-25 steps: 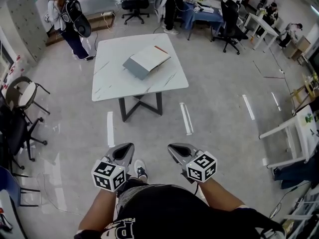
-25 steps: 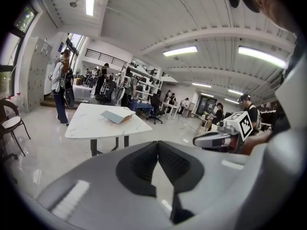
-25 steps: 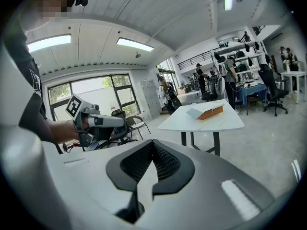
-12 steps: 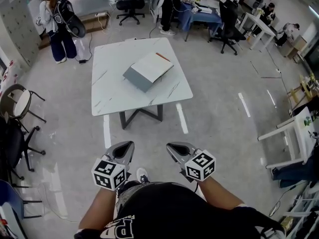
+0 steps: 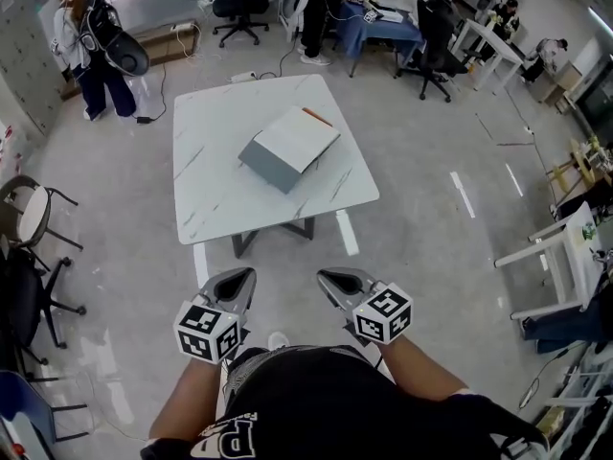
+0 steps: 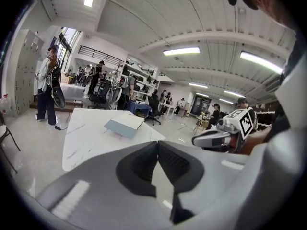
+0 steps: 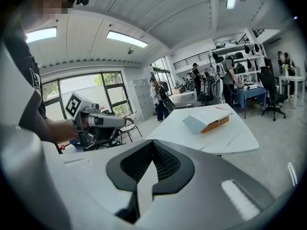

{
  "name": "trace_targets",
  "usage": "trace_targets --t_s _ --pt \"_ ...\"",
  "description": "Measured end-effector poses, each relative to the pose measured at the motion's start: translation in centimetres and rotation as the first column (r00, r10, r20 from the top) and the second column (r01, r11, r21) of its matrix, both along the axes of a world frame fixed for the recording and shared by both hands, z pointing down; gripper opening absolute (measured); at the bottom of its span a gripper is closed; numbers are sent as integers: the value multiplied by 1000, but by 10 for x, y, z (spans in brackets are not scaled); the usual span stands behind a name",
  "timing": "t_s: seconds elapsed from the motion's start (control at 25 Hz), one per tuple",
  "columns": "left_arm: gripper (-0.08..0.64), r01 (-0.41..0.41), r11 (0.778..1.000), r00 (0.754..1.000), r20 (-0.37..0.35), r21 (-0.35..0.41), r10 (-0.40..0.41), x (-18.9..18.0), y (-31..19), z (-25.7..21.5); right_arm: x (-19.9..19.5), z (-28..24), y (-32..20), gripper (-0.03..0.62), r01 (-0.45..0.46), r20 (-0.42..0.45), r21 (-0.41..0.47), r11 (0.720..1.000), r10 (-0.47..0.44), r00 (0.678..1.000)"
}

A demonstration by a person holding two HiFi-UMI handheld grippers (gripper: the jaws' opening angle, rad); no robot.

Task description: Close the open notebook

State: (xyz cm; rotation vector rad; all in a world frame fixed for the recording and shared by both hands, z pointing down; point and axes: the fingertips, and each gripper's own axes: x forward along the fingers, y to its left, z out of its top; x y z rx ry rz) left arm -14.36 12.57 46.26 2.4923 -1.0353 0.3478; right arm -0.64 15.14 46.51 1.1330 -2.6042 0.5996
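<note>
The left gripper [image 5: 241, 278] and the right gripper [image 5: 329, 278] both have their jaws together and empty, short of the table [image 5: 206, 209]. The notebook [image 5: 289, 147] lies mid-table, toward the far right corner. The right gripper view shows its orange side, which the left gripper view hides.

Person: black short-sleeve tee [image 5: 326, 401], white lettering [image 5: 233, 441] on front. Tooling: left gripper [image 5: 247, 278], right gripper [image 5: 326, 279], both grey moulded shells, black ribbed pads [image 6: 139, 164]. Each carries white cube [image 5: 207, 332] with black square markers.

Notebook [image 5: 289, 148] grey cover, white pages; table [image 5: 211, 190] white, grey-veined.
</note>
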Motion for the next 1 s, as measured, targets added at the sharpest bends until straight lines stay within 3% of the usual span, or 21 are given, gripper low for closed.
trace_targets --t_s 0.52,1.0 --pt "58 -60 997 998 -16 -50 60 -6 -31 22 -14 8 -33 0 -27 -33 -38 999 26 999" --pt "58 -12 998 1000 16 -65 13 -10 -53 29 -20 13 -70 0 47 -63 -3 999 -48 997"
